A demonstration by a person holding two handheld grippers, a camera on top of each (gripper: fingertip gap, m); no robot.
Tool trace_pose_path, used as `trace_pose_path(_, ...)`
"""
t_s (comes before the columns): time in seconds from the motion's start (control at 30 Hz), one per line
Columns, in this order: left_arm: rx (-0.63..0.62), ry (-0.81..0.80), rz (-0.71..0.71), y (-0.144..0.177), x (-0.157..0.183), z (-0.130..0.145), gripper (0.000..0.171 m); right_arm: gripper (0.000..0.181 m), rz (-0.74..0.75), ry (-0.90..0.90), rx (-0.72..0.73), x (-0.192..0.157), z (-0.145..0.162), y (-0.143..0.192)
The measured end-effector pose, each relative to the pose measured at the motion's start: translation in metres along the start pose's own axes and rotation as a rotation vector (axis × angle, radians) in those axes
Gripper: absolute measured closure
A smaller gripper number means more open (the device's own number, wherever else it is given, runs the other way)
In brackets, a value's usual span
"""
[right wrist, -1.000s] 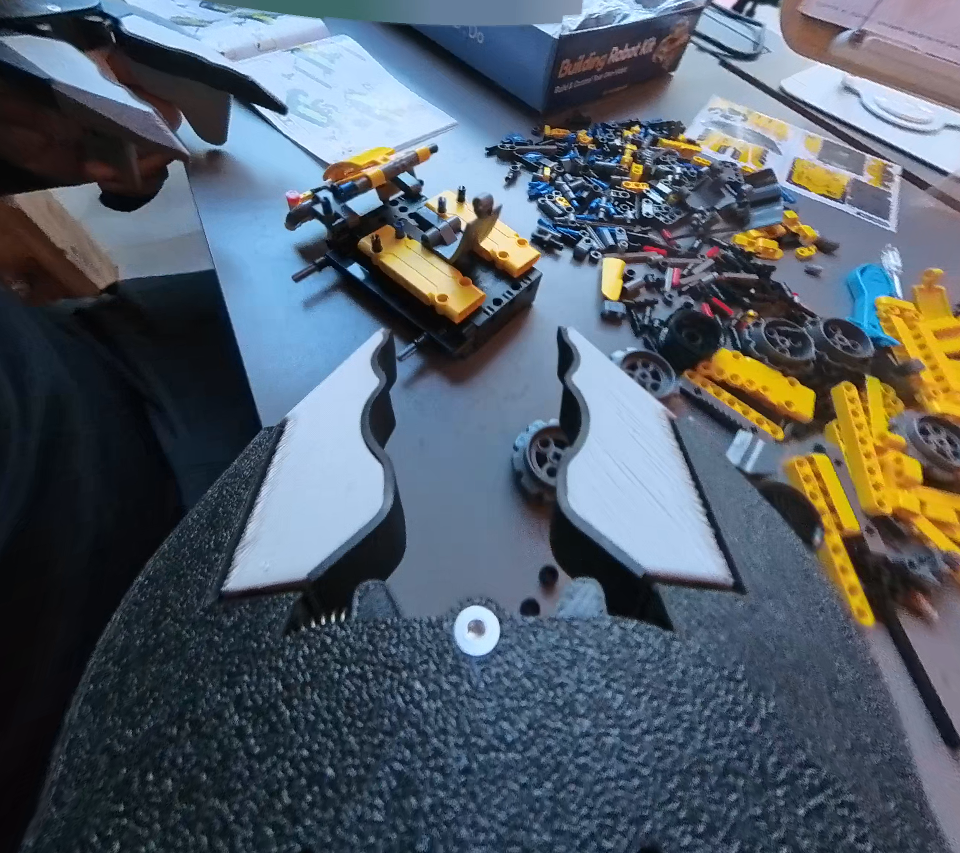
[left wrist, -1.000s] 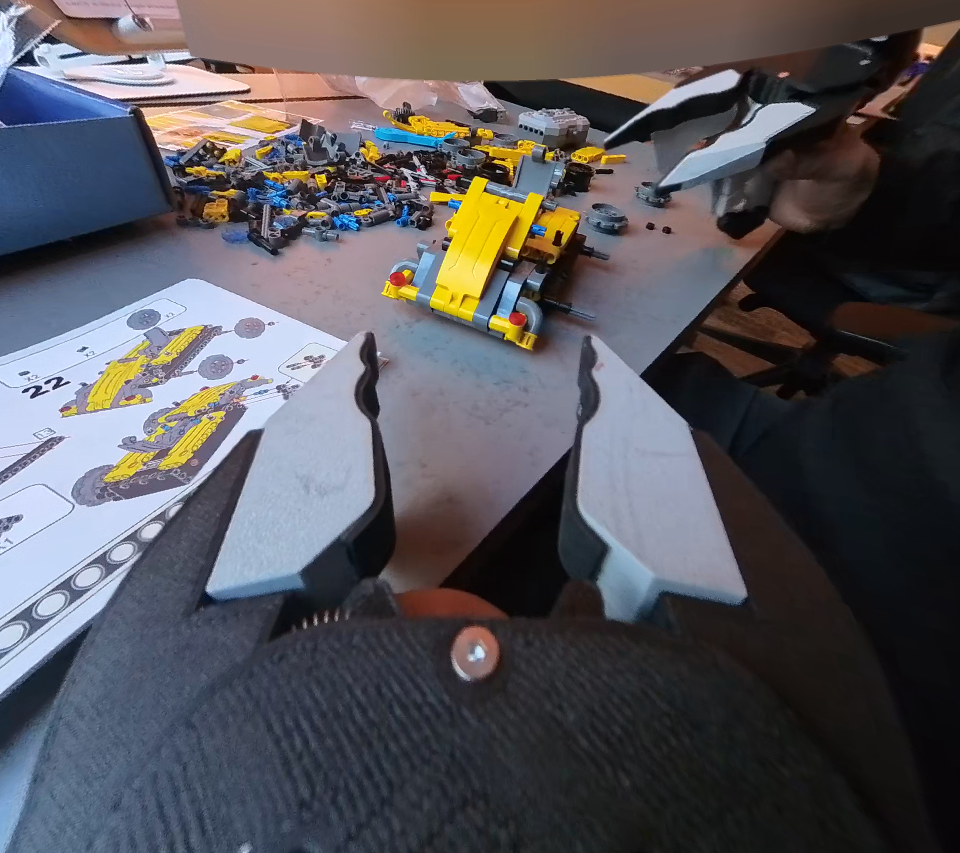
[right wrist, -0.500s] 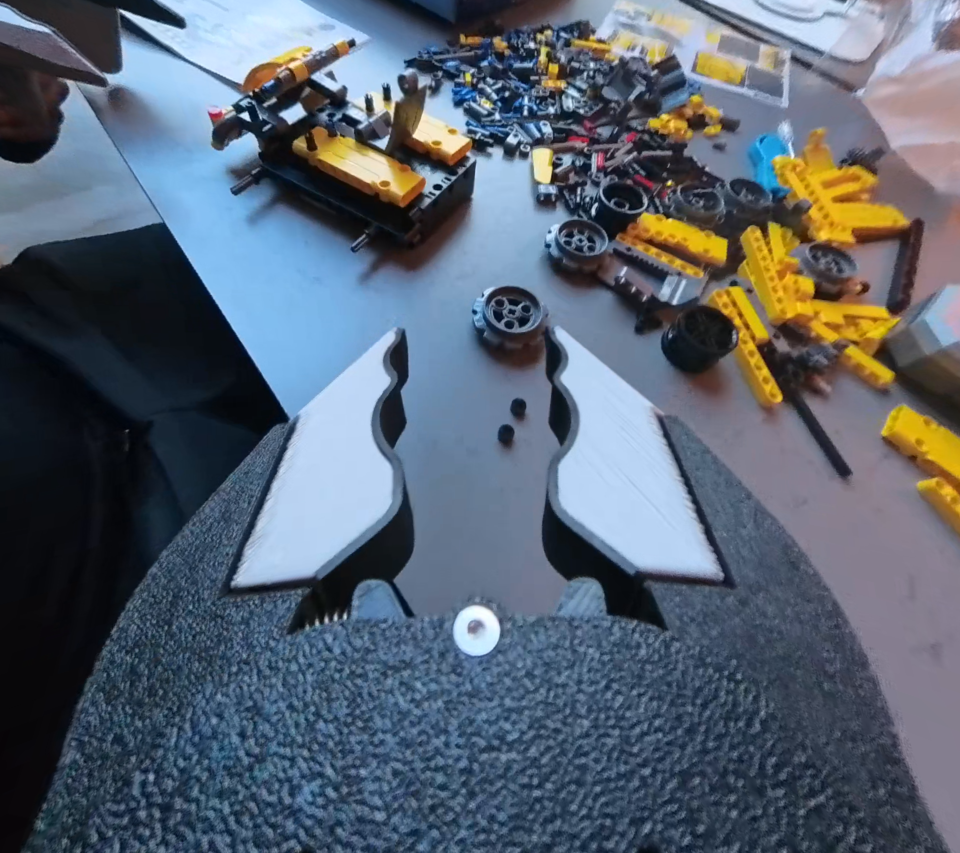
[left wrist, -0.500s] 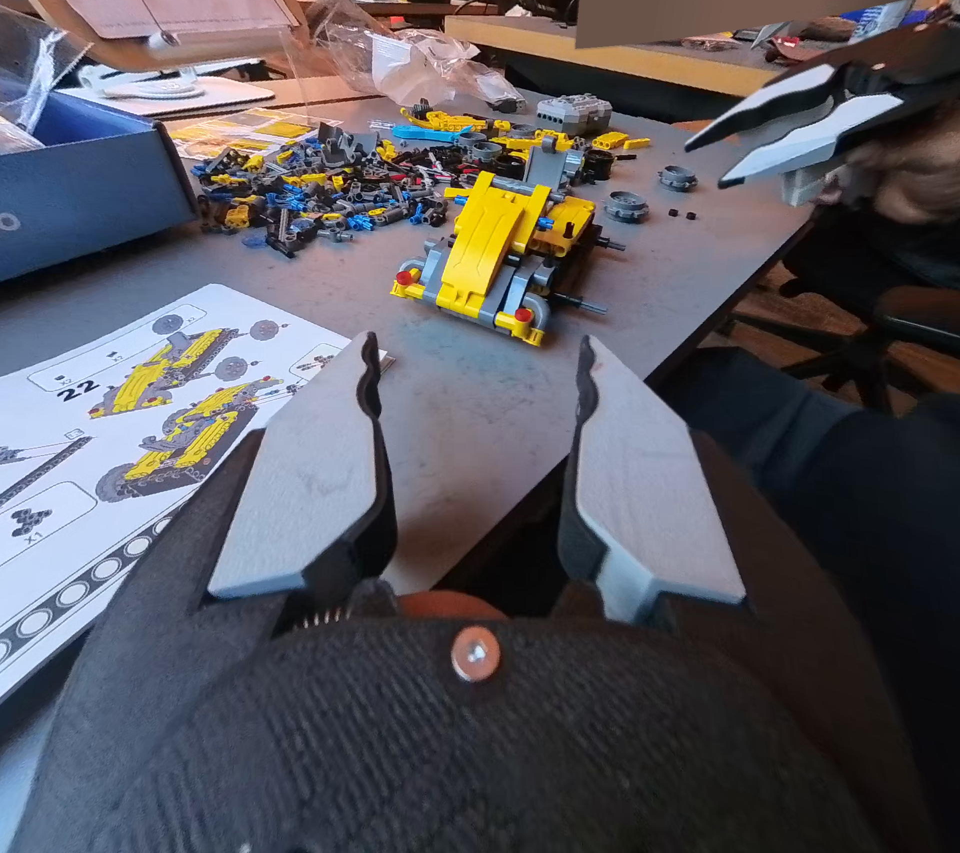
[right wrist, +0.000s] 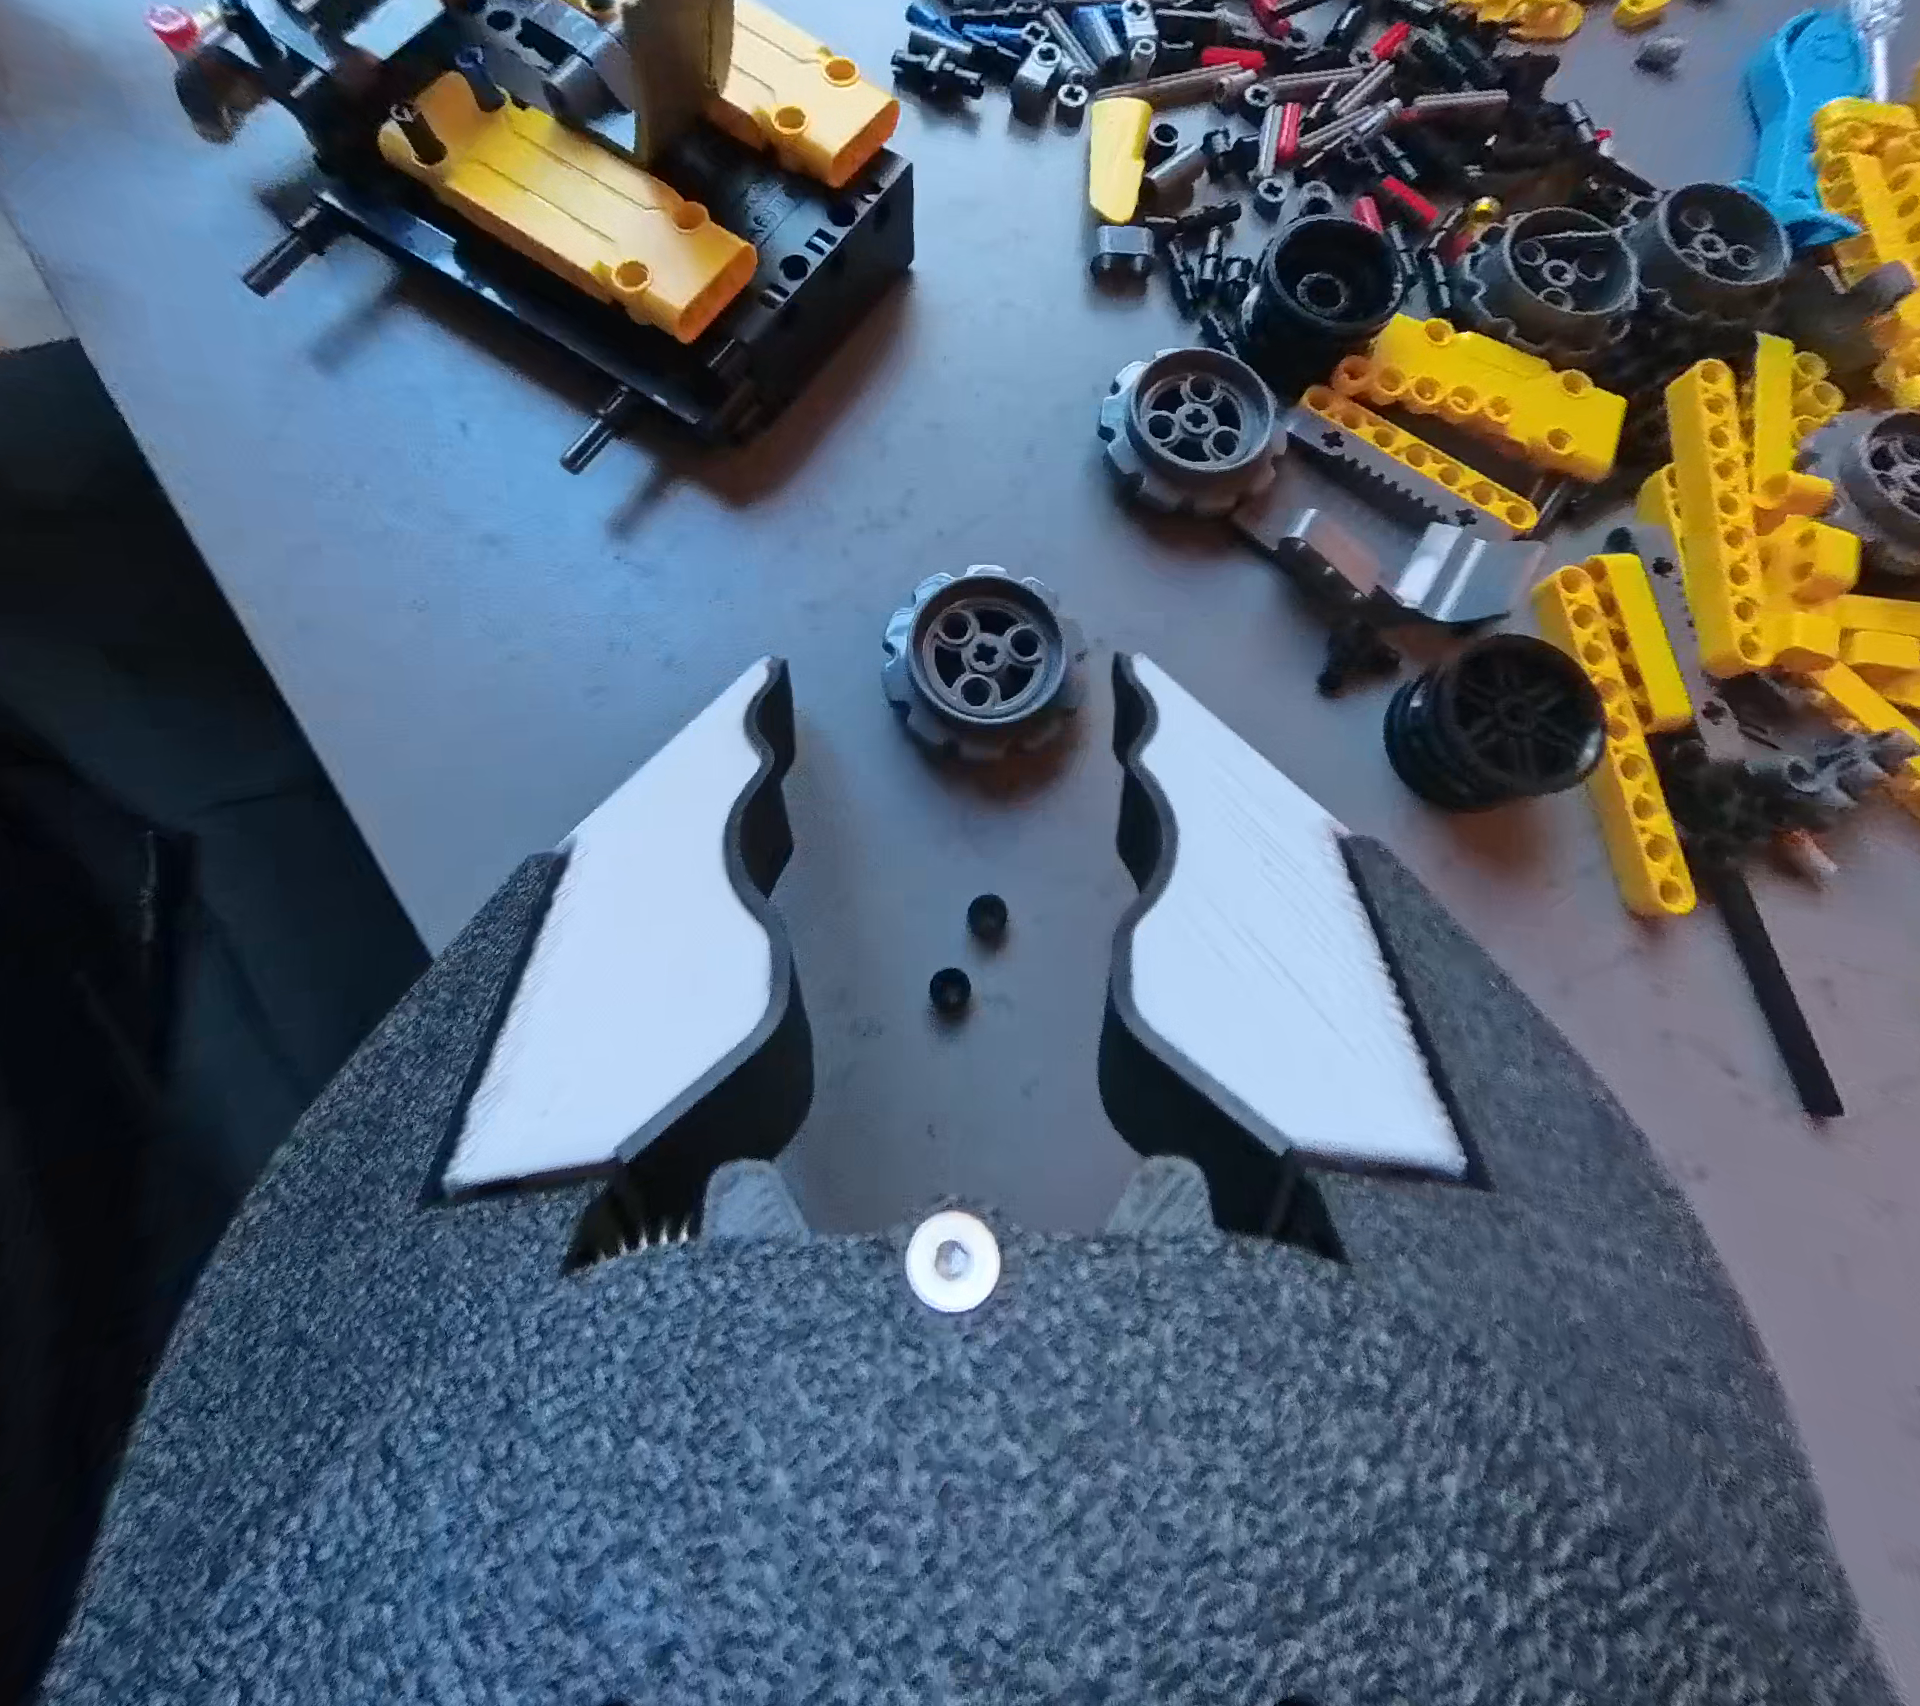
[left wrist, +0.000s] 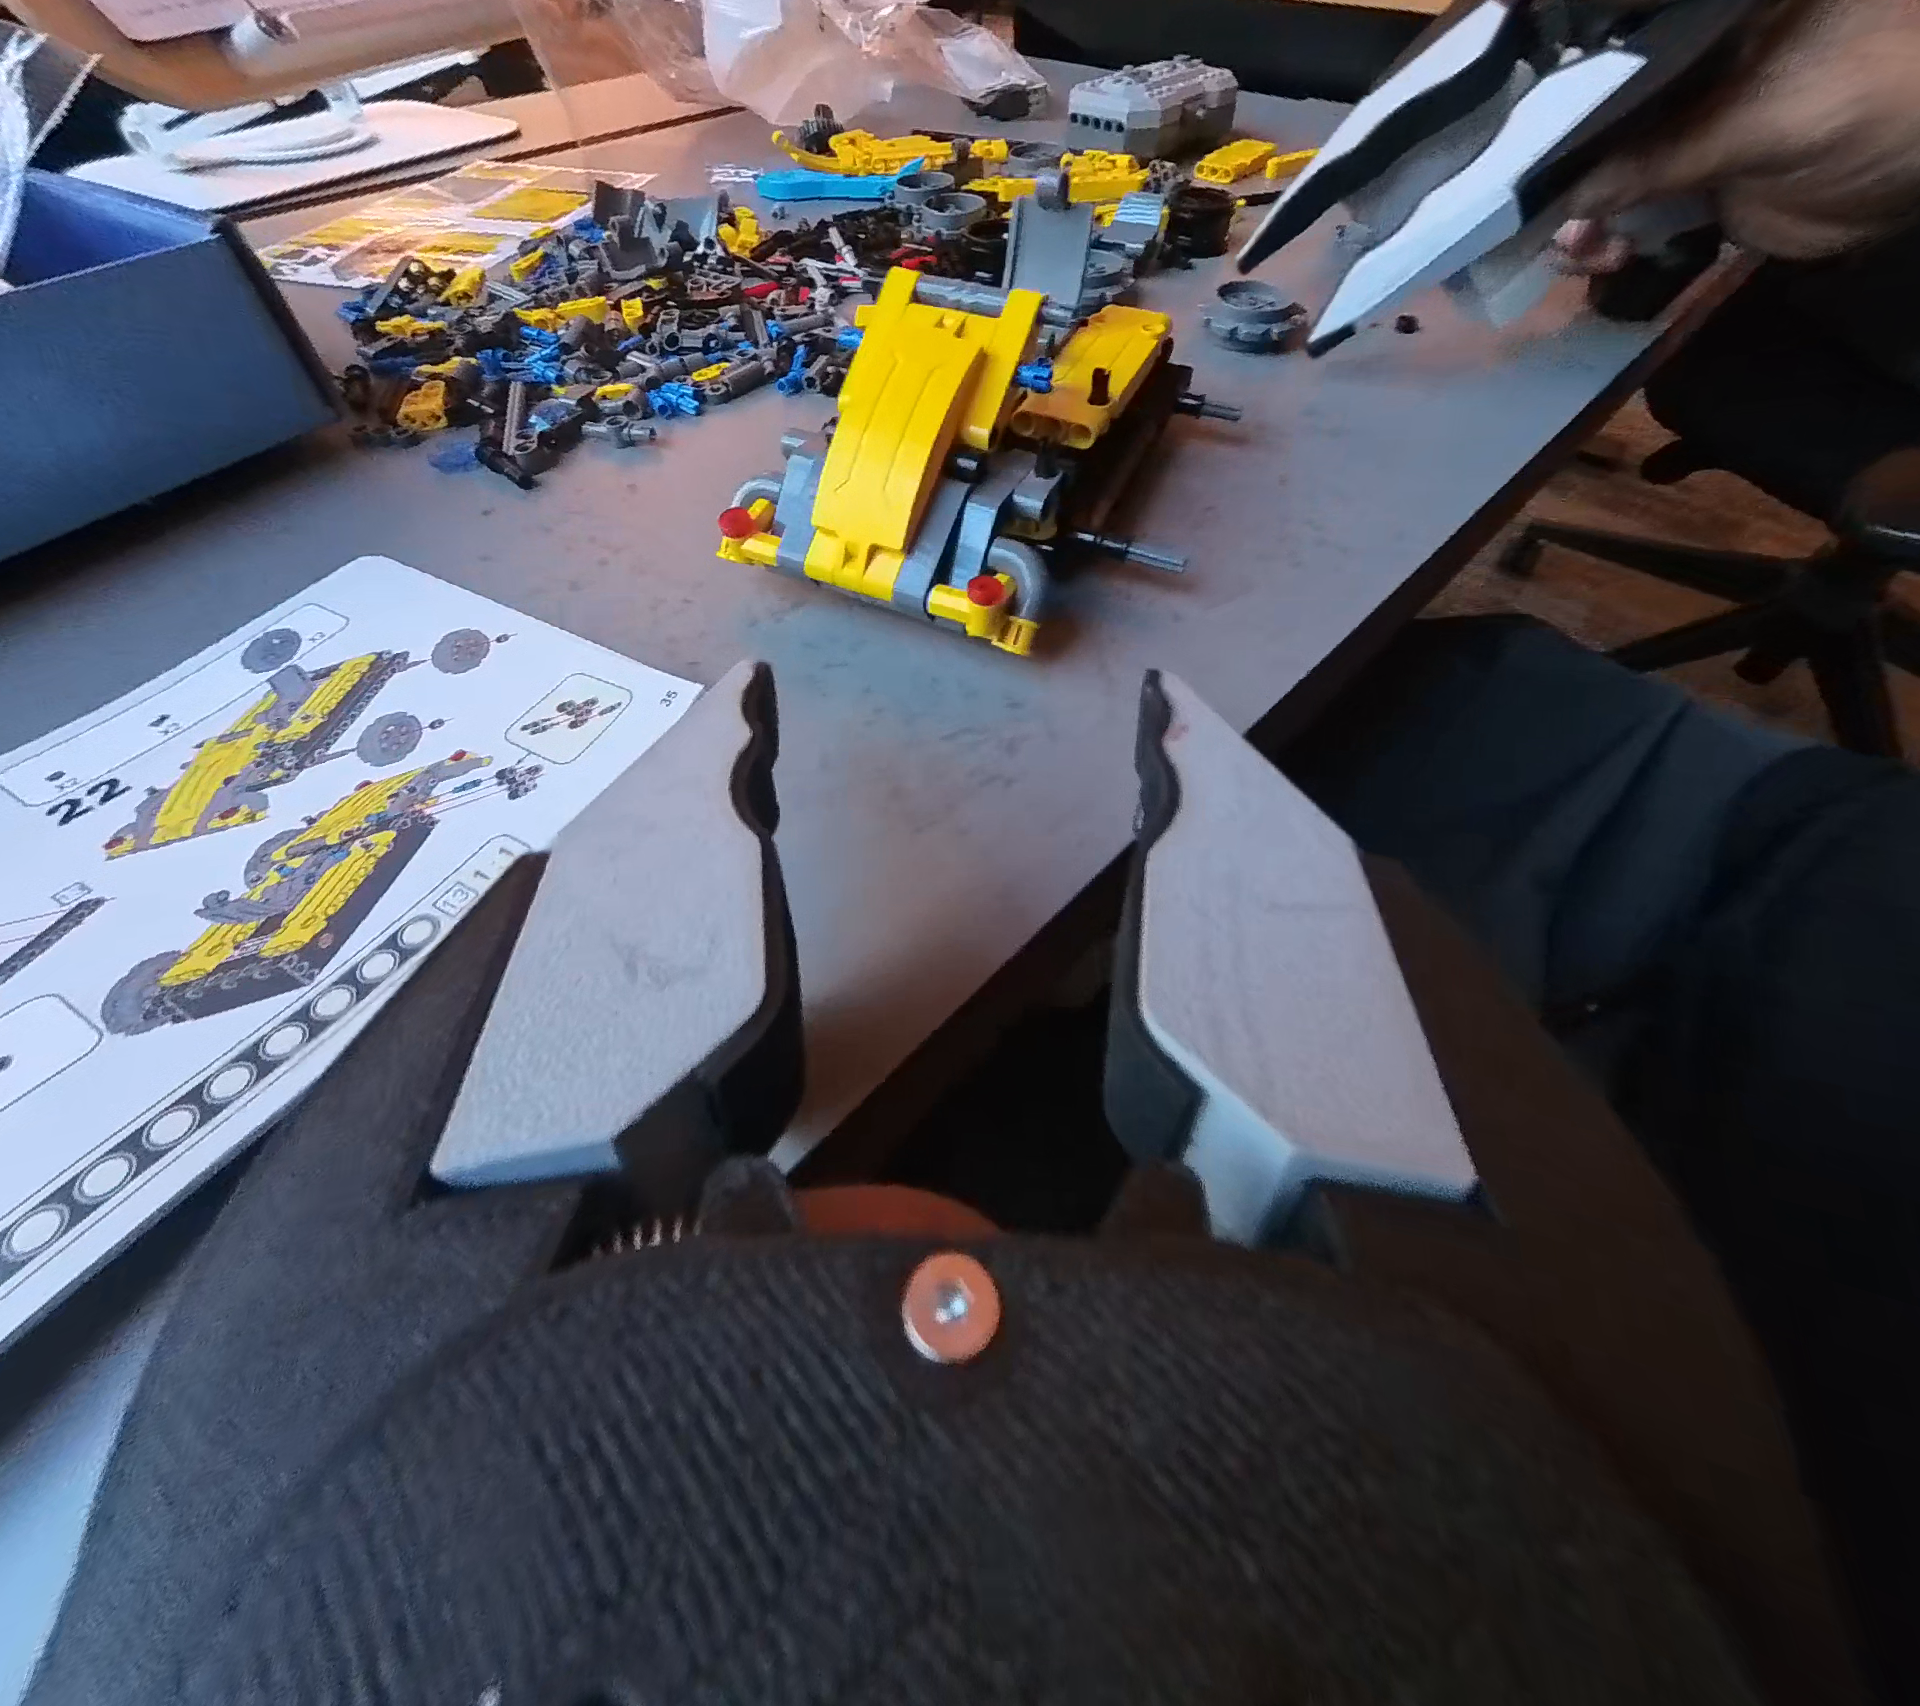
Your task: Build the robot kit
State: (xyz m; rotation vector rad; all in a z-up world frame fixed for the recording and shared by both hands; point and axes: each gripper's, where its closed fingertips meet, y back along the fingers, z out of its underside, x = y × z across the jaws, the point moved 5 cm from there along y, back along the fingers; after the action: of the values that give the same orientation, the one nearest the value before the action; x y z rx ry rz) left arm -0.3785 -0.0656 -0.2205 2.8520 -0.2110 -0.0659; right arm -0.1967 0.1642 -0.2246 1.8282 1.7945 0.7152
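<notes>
A part-built yellow and grey brick vehicle stands on the grey table; it also shows in the right wrist view. My left gripper is open and empty, low over the table's near edge, short of the vehicle. My right gripper is open and empty, tilted down over a small grey wheel that lies just beyond its fingertips. Two small black pins lie between its fingers. In the left wrist view the right gripper hovers beside that wheel.
A pile of loose blue, black and yellow parts lies behind the vehicle. More wheels and yellow beams lie at the right. An open instruction booklet lies at the left, a blue box behind it. A person's dark-clad leg is past the table edge.
My right gripper has come down and forward toward the small grey wheel, which now sits just past its fingertips. My left gripper has stayed nearly still, tilting slightly.
</notes>
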Motion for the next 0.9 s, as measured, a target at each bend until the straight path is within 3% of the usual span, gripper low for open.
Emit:
trace_pose_path(0.17, -0.005, 0.000, 0.002, 0.003, 0.003, 0.000, 0.105, 0.141, 0.007, -0.012, -0.046, 0.002, 0.001, -0.007)
trace_pose_path(0.6, -0.002, -0.025, 0.013, 0.006, 0.010, 0.000, 0.107, 0.141, 0.001, 0.066, 0.024, -0.030, -0.013, 0.000)
trace_pose_path(0.9, 0.011, -0.052, 0.064, 0.002, 0.018, -0.004, 0.108, 0.141, -0.080, 0.068, 0.056, -0.059, -0.019, -0.006)
